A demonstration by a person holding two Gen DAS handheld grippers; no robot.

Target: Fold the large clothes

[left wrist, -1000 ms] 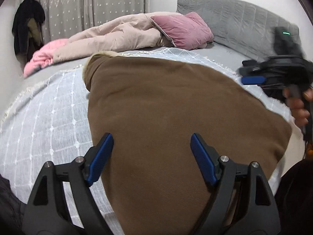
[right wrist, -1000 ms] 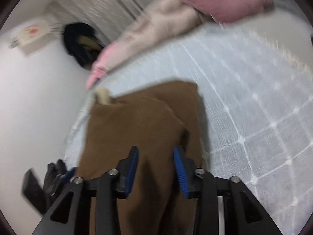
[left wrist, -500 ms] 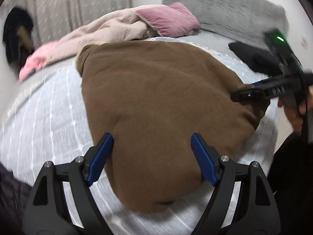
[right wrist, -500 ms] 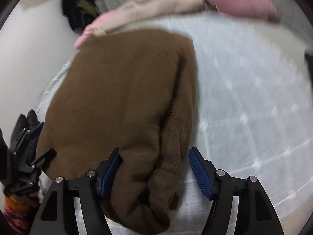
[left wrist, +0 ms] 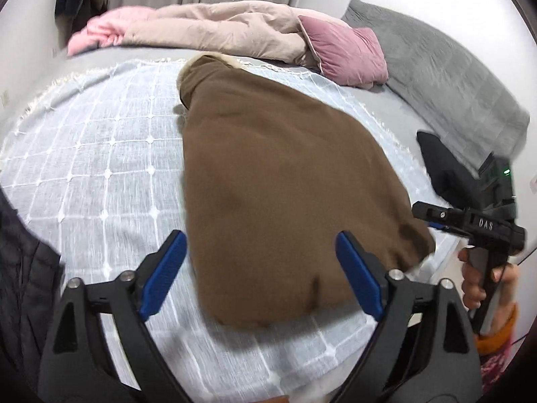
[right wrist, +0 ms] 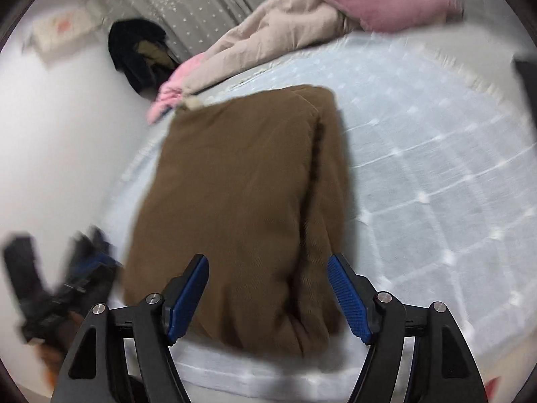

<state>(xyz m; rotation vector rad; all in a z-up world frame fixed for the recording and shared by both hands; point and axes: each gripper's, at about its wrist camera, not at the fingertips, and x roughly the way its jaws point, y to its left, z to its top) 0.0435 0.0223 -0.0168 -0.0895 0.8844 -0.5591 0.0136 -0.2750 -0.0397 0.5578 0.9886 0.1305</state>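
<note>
The brown garment (left wrist: 285,181) lies folded lengthwise on the white-gridded bedspread (left wrist: 100,168). Both grippers stand wide and empty, jaws just opened — left gripper (left wrist: 261,268), right gripper (right wrist: 268,292). Release seems done, though blur obscures edges — next, regrasp the near hem.

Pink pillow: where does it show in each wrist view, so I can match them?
Left wrist: pink pillow upper right of centre, beyond the brown garment.
Right wrist: pink pillow top right, blurred.
Shared landmark: beige duvet, touching the pillow's left side.
</note>
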